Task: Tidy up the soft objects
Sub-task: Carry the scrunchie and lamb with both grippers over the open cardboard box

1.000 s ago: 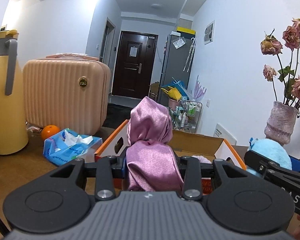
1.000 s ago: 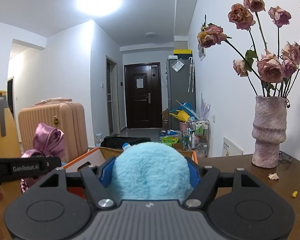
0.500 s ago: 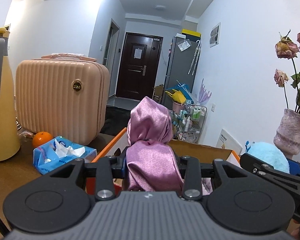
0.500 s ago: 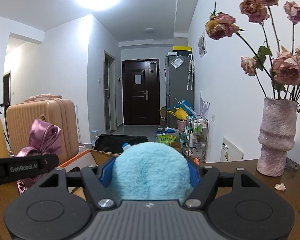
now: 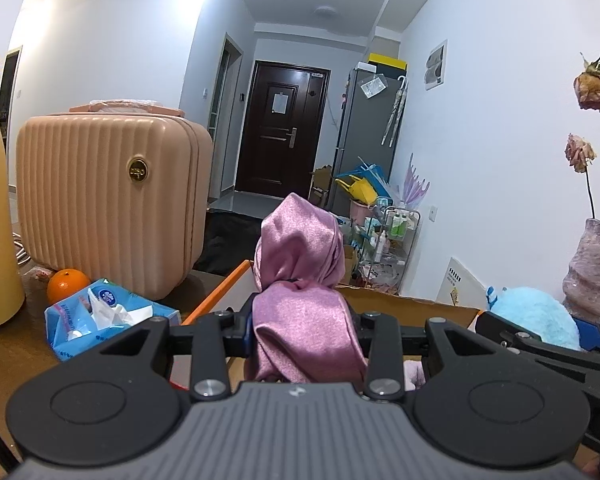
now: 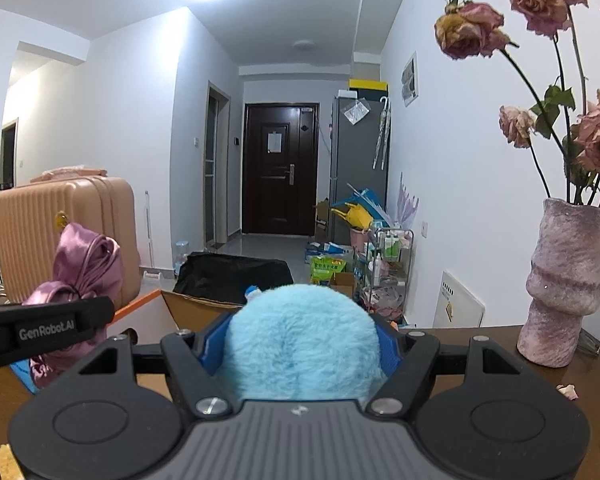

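Presently: left claw (image 5: 304,328) clamped on a shiny pink satin fabric bundle (image 5: 300,276); right claw (image 6: 300,344) clamped on a fluffy light-blue plush ball (image 6: 302,340); both above an open cardboard box (image 5: 404,308).

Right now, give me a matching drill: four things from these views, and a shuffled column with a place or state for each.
Things:
1. pink satin cloth
2. blue plush toy
3. orange
4. vase

Places or states:
A. stands on the table, holding dried roses
B. clamped in the left gripper
C. lies by the foot of the pink suitcase
D. clamped in the right gripper

Pairs: 1-B, 2-D, 3-C, 4-A
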`<state>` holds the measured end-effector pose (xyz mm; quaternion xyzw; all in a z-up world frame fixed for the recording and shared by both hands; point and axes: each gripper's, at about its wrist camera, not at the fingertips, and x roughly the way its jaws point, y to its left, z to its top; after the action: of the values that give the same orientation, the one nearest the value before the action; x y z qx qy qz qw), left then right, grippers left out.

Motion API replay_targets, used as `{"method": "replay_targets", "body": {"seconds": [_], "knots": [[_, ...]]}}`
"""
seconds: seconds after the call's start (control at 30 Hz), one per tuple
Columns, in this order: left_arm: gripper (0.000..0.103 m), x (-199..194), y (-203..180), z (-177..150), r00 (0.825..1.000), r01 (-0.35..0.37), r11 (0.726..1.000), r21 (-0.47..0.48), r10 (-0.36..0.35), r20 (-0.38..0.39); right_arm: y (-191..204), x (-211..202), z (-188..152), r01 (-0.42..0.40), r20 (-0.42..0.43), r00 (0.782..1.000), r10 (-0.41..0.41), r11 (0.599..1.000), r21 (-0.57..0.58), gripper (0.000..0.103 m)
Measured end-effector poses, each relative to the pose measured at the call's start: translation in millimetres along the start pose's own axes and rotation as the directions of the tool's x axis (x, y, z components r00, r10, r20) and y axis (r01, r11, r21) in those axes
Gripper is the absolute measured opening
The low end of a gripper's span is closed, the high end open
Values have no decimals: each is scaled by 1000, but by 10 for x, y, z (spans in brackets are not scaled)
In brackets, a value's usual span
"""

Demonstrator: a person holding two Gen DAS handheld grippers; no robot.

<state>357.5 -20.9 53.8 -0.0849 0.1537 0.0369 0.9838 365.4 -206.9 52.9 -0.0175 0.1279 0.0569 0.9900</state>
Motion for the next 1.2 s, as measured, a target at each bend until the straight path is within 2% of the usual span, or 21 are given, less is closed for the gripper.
{"method": "replay_targets", "body": {"seconds": [0.6, 0.9, 1.2], "knots": [[38, 410, -42, 40, 999, -26, 999, 22, 27, -33, 95, 406, -77, 24, -135, 990, -31, 998, -53, 71], [38, 659, -26, -32, 995, -35, 999, 29, 38, -93, -1, 548, -220, 42, -159, 986, -40, 999, 10, 71], [38, 752, -30, -128, 993, -29, 999, 45, 34, -109, -65, 655, -342, 39, -199, 980, -26, 997, 59, 71]]}}
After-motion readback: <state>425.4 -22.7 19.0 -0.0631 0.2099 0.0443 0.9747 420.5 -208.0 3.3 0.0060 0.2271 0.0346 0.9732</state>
